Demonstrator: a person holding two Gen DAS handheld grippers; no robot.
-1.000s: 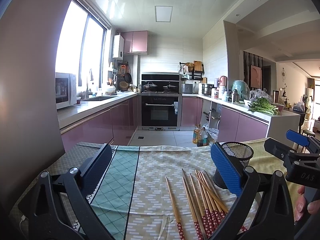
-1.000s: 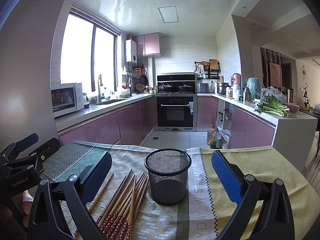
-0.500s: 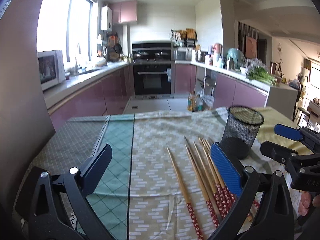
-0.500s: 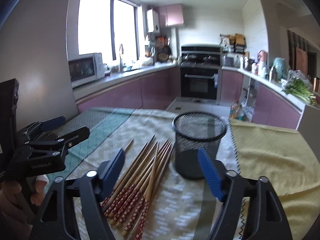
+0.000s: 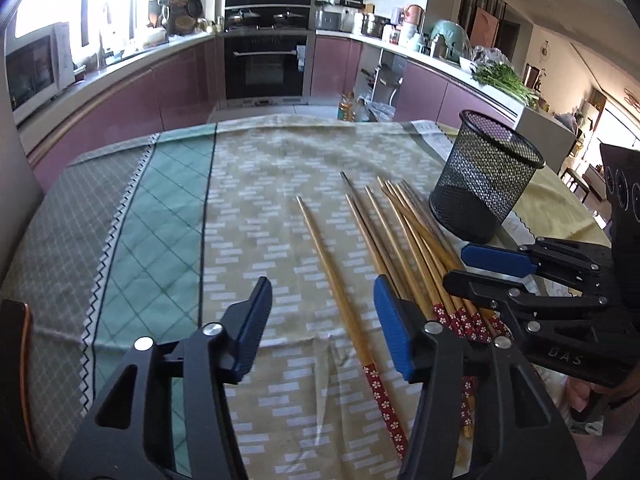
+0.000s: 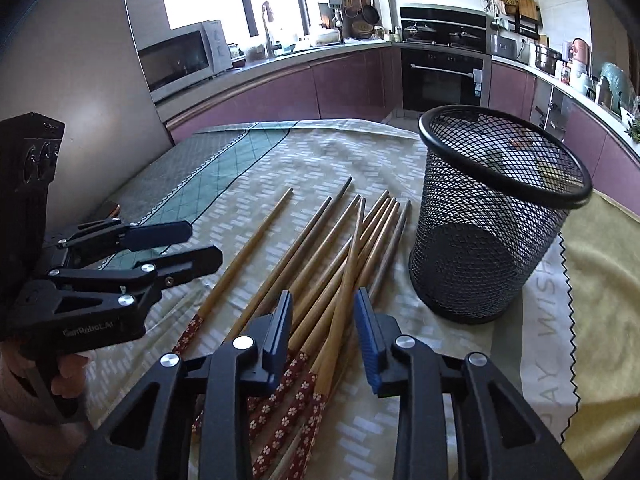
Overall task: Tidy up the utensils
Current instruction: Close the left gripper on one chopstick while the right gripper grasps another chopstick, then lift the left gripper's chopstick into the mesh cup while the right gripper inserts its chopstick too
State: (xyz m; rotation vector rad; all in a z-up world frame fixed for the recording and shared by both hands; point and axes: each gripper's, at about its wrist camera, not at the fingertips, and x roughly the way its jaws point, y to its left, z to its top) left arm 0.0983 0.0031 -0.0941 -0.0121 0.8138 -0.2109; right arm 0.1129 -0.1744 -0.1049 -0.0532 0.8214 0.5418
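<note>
I am lowering my left tongs (image 5: 322, 320) around the lone chopstick (image 5: 340, 280) and my right tongs (image 6: 323, 330) over the chopstick pile (image 6: 344, 256) on the bench (image 5: 160, 208). Both have just been closing, still gripping nothing. The mesh cup (image 6: 496, 232) is waiting on the right, near enough for dropping them in.

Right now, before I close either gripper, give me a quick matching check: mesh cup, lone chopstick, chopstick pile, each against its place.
Things:
1. mesh cup
2. lone chopstick
3. chopstick pile

Places:
A. lying apart, between the left gripper's fingers
B. upright, right of the chopsticks
C. under the right gripper

Pairs: 1-B, 2-A, 3-C
</note>
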